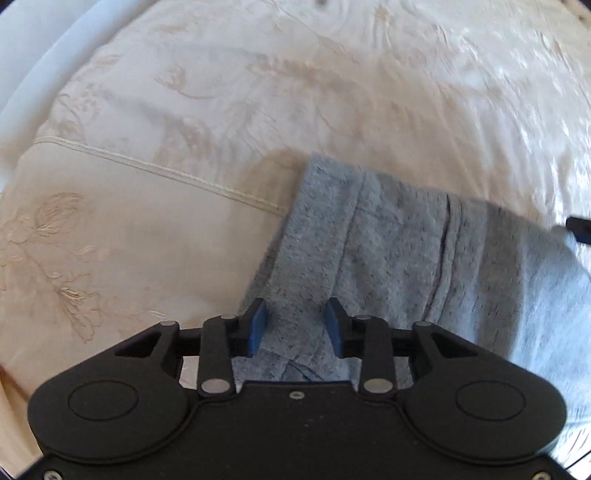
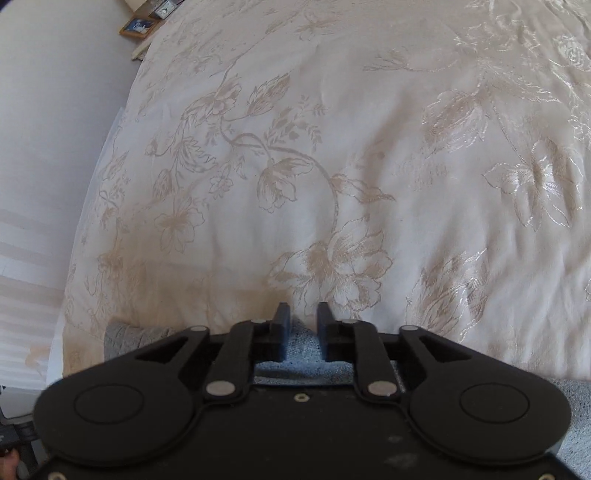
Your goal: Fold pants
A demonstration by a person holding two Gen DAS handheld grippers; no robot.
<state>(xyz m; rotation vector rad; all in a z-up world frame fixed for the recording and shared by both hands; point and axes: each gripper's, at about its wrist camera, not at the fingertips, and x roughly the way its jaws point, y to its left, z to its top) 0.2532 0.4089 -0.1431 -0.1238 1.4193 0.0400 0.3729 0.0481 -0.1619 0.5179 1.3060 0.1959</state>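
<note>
Grey-blue knit pants (image 1: pixel 406 251) lie folded in layers on the cream bedspread, running from centre to lower right in the left wrist view. My left gripper (image 1: pixel 296 321) points down over their near-left edge. Its blue pads (image 1: pixel 258 325) stand apart with the cloth lying loose between them, so it is open. In the right wrist view the pants (image 2: pixel 303 347) show only as a strip under my right gripper (image 2: pixel 303 325) and a corner at lower left. The right jaws are parted, with cloth seen in the gap but not pinched.
The floral embroidered bedspread (image 2: pixel 332 166) fills both views, with a corded seam (image 1: pixel 166 171) at the left. The bed's edge (image 2: pixel 92 206) drops to a pale wall and floor on the left. Small framed pictures (image 2: pixel 138 26) stand far back. A dark tip (image 1: pixel 580 229) pokes in from the right.
</note>
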